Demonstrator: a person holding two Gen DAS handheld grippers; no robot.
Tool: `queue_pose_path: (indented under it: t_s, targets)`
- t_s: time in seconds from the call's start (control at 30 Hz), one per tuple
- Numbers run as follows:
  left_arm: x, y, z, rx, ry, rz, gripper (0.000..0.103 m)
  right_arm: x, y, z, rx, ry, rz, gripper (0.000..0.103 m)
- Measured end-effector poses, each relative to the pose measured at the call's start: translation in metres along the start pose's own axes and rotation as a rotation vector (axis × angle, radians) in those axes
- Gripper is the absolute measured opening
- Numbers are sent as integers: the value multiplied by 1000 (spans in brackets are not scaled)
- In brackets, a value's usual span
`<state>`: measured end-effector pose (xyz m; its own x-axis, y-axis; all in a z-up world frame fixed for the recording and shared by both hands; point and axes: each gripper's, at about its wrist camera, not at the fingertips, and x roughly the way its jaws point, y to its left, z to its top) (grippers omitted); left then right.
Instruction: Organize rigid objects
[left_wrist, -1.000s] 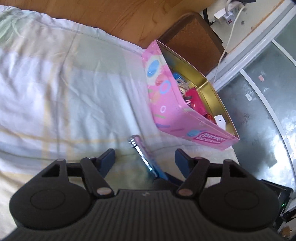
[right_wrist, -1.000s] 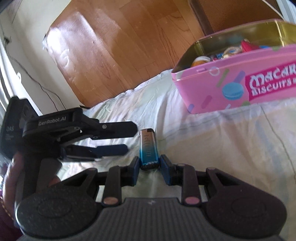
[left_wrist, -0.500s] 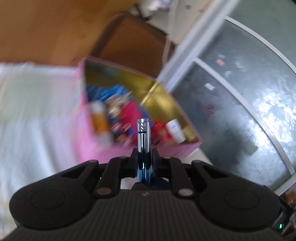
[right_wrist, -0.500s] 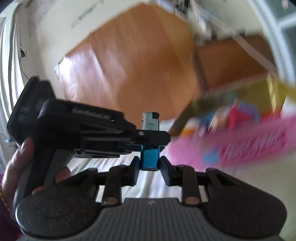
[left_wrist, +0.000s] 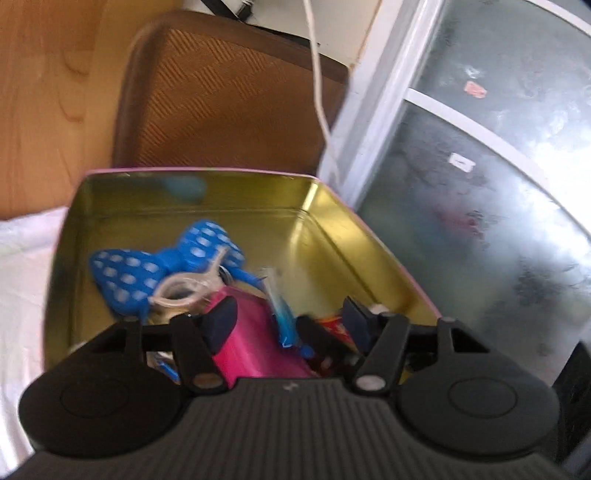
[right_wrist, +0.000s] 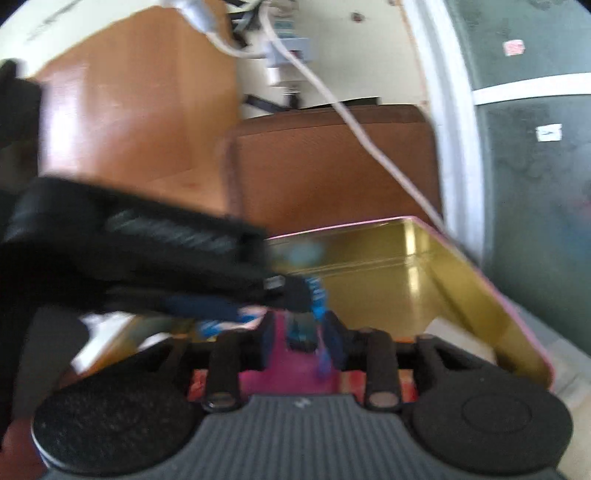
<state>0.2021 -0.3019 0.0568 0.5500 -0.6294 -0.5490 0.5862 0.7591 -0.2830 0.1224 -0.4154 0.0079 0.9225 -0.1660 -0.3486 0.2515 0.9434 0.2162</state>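
Observation:
The pink biscuit tin (left_wrist: 192, 199) with a gold inside stands open on the bed and also shows in the right wrist view (right_wrist: 458, 266). My left gripper (left_wrist: 290, 321) is open just over the tin. The blue and silver lighter (left_wrist: 282, 314) lies blurred between its fingers, over a pink box (left_wrist: 255, 347), free of both pads. My right gripper (right_wrist: 301, 336) hovers over the tin beside the left gripper (right_wrist: 147, 254), its fingers a little apart. Something dark and blurred (right_wrist: 301, 334) sits between them; I cannot tell whether it is gripped.
The tin holds a blue polka-dot bow (left_wrist: 155, 269), a clear clip (left_wrist: 188, 288) and other small things. Behind the tin stand a brown chair back (left_wrist: 221, 96), a white cable (left_wrist: 319, 92) and a frosted glass door (left_wrist: 498, 221). White bedsheet (left_wrist: 18, 277) lies at left.
Both grippers carried the lighter from the bed to above the tin. The left gripper closed on it, then opened, and the lighter now sits loose inside the tin.

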Motion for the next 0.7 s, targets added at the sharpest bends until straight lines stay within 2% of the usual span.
queue_pose_path:
  t_s: [0.1,0.23,0.4,0.57,0.7]
  targets:
    - [-11,5,-4,12,-33,34,71,2,-15,-12,69,-10,21,43]
    - [-34,9,-10,34,-84,83,72,-9,-17,-14,52,-61,29,43]
    - [-61,4,-23,61,-120,126,80,-25,-12,-19,64,-96,42,43]
    - [-100,1,-53,139,-162,209,93,-67,-2,-30,82,-148,25,45]
    - [-127,12,-74,122,-157,265,100,-109,14,-43,84,-200,8,51]
